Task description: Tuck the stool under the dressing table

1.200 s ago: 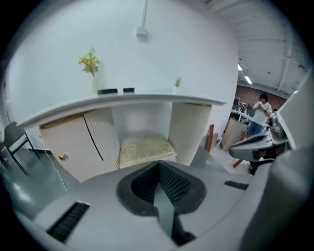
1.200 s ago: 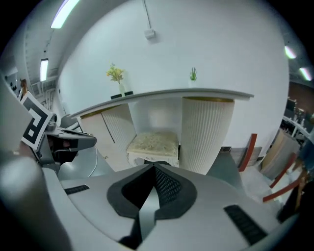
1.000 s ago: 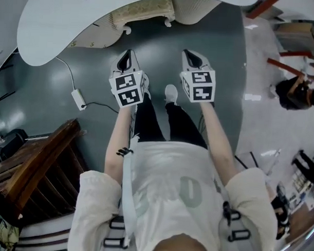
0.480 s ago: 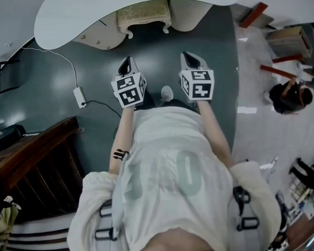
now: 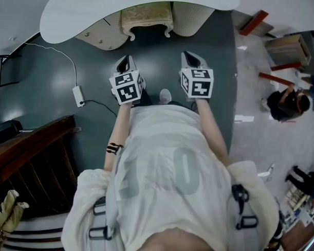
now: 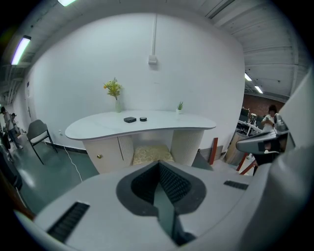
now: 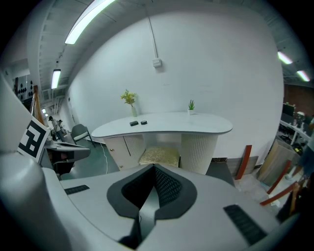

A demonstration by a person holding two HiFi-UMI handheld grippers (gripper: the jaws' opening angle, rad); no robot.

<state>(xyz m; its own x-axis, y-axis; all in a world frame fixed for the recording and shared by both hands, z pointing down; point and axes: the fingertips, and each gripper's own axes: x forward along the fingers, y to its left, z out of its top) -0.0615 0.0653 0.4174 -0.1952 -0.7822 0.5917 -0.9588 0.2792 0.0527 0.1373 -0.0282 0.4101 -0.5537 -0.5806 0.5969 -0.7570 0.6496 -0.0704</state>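
The stool (image 5: pixel 147 15), with a cream patterned cushion and white curved legs, stands in the knee space under the white kidney-shaped dressing table (image 5: pixel 78 22). It also shows between the table's pedestals in both gripper views: stool (image 6: pixel 151 154), stool (image 7: pixel 159 156). My left gripper (image 5: pixel 127 59) and right gripper (image 5: pixel 188 55) hang side by side over the dark floor, well short of the stool and touching nothing. Both point toward the table. The left gripper (image 6: pixel 158 169) and right gripper (image 7: pixel 153 172) are shut and empty.
A white cable with an adapter (image 5: pixel 78 96) lies on the floor at the left. Dark wooden furniture (image 5: pixel 32 154) stands at the lower left. Red boards (image 5: pixel 253 22) lean by the table's right end, and a person (image 5: pixel 286 104) is off to the right. A grey chair (image 6: pixel 37 133) stands far left.
Both grippers have lifted a little and drawn back from the table together. The person's torso now hides the legs. The stool has not moved.
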